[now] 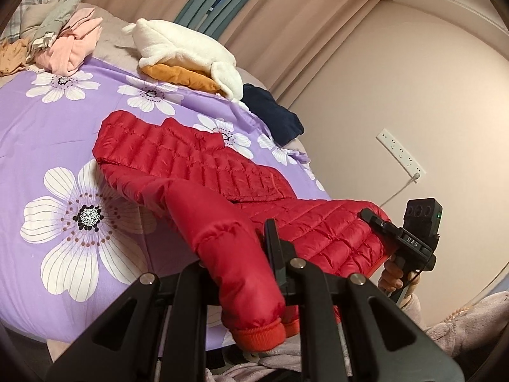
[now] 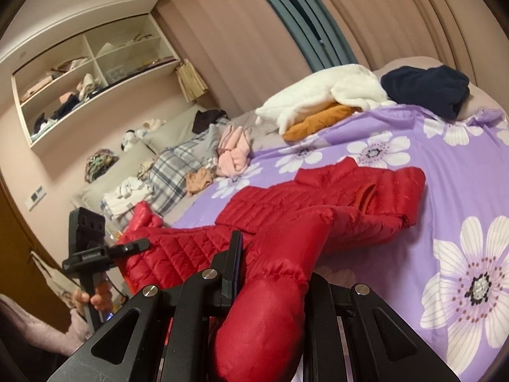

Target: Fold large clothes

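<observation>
- A red quilted jacket (image 1: pixel 203 165) lies across a purple bedspread (image 1: pixel 47 133) printed with big white flowers; its collar end rests on the bed, while the near end is lifted off it.
- The left gripper (image 1: pixel 245 254) is closed on one sleeve (image 1: pixel 229 248) of the jacket. The sleeve runs between the fingers and hangs down past them, its ribbed cuff (image 1: pixel 261 334) dangling lowest.
- The right gripper (image 2: pixel 270 267) is likewise clamped on the other sleeve (image 2: pixel 280 273), which bulges out between its fingers towards the camera.
- In the left view the right gripper (image 1: pixel 369 216) shows from the side at the jacket's edge, with a hand (image 1: pixel 393 277) round its handle.
- In the right view the left gripper (image 2: pixel 140 245) shows at the jacket's far left edge, also held by a hand (image 2: pixel 92 299) in a pale fuzzy sleeve.
- Beyond the jacket, a white fleece (image 1: pixel 181 47) lies on top of an orange garment (image 1: pixel 184 76), and a dark navy garment (image 1: pixel 273 111) lies just beside them.
- A pink garment (image 2: pixel 233 151) and a checked cloth (image 2: pixel 178 172) lie heaped near the pillows.
- A wall shelf (image 2: pixel 89 73) holds folded things.
</observation>
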Motion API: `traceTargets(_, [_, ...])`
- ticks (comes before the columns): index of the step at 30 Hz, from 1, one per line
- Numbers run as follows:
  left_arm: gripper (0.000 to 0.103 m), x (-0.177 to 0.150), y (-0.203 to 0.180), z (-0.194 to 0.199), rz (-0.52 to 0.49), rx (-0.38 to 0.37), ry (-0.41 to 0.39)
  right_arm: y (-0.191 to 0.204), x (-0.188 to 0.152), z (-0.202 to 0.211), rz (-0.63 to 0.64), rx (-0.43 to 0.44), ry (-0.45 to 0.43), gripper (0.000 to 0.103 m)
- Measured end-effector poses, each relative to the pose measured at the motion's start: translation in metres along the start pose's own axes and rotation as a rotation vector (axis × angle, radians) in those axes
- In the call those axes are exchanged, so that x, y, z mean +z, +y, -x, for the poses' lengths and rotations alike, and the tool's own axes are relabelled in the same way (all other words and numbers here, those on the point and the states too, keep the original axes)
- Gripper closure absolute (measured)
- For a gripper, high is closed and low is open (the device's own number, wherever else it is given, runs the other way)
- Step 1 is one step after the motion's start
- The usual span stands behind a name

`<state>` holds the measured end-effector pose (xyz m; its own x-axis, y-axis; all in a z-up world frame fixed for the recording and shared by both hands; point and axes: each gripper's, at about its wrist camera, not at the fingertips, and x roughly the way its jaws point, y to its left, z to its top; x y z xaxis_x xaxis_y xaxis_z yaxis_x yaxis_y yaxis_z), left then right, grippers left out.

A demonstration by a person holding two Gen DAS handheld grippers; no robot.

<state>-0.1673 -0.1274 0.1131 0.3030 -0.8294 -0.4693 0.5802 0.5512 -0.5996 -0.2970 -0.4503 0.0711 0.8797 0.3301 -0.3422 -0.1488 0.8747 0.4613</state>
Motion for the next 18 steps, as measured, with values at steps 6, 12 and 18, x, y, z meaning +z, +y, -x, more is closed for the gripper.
traceTargets(6, [0.089, -0.0014, -0.0049, 0.0050, -0.024, -0.004, -0.011, 0.0056, 0.0033, -0.0003, 0.022, 0.016, -0.008, 0.085])
traceTargets(12, [0.089, -0.0012, -0.0068, 0.0075, -0.032, -0.012, -0.021, 0.0029, 0.0063, -0.0011, 0.034, 0.033, -0.016, 0.085])
traceTargets(18, [0.089, -0.0001, -0.0002, 0.0076, -0.018, -0.023, -0.026, -0.0031, 0.0068, -0.0035, 0.033, 0.045, -0.014, 0.085])
